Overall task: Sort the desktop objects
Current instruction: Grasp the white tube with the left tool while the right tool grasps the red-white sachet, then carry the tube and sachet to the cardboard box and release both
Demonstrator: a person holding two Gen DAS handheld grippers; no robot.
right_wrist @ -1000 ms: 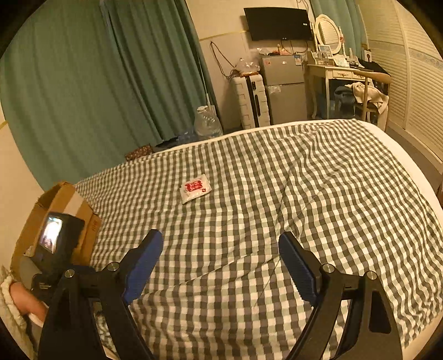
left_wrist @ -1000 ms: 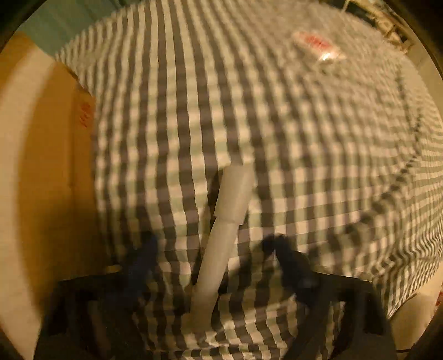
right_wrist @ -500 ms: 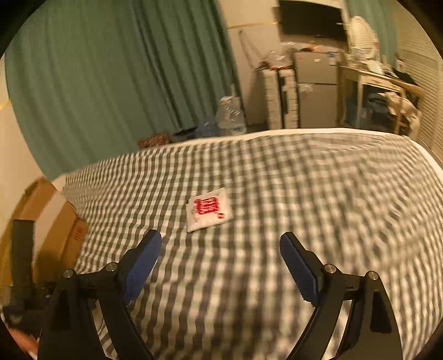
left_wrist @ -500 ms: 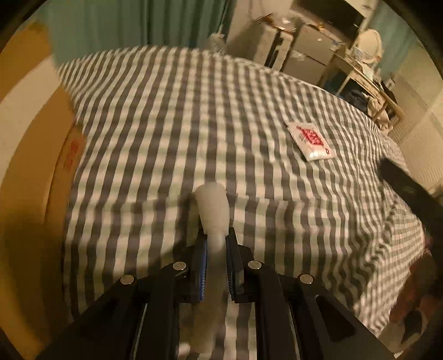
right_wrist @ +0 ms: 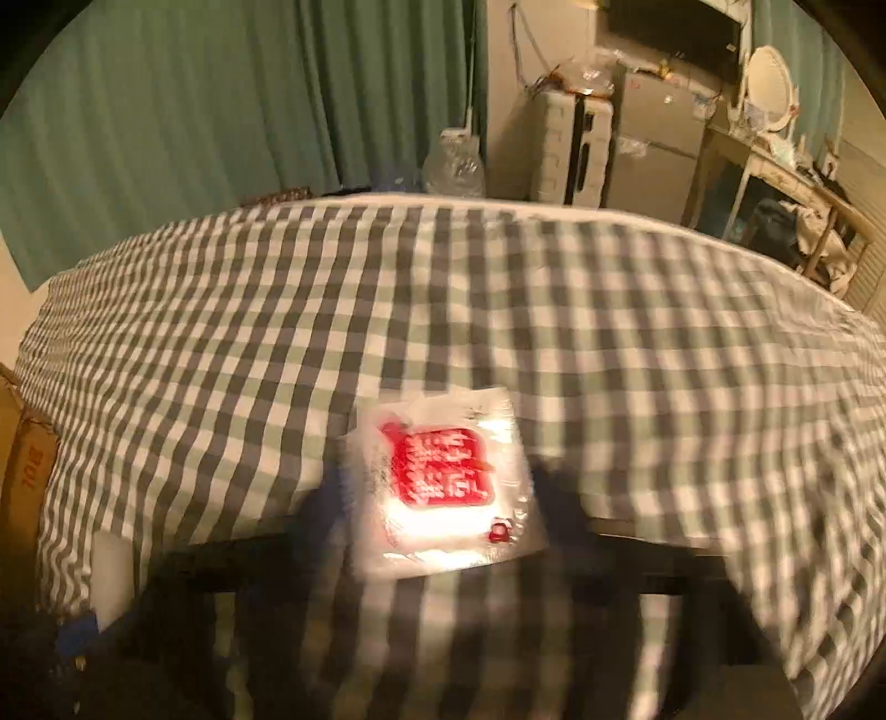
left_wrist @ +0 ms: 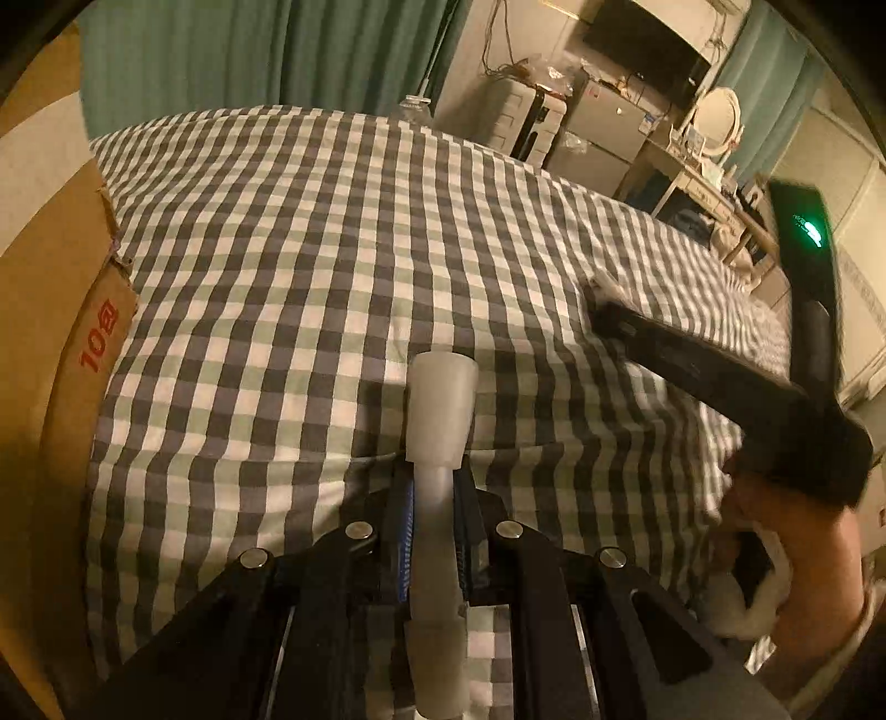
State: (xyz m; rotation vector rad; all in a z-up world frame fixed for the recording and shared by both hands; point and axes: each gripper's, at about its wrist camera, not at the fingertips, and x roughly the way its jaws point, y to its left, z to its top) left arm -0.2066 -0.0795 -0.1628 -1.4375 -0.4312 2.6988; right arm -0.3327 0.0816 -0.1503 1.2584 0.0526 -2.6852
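Here, left gripper clamped around a white tube, raised above the checked cloth, presumably bound for the cardboard box. Opposite, right gripper blurred, jaws spread either side of a red-labelled sachet, apparently ready to grasp.

Warm dim light; green curtains behind a checkered bed, wall-mounted television, small fridge.

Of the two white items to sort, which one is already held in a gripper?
The white tube, clamped in the left gripper. The red-printed packet lies on the checked cloth, ungripped.
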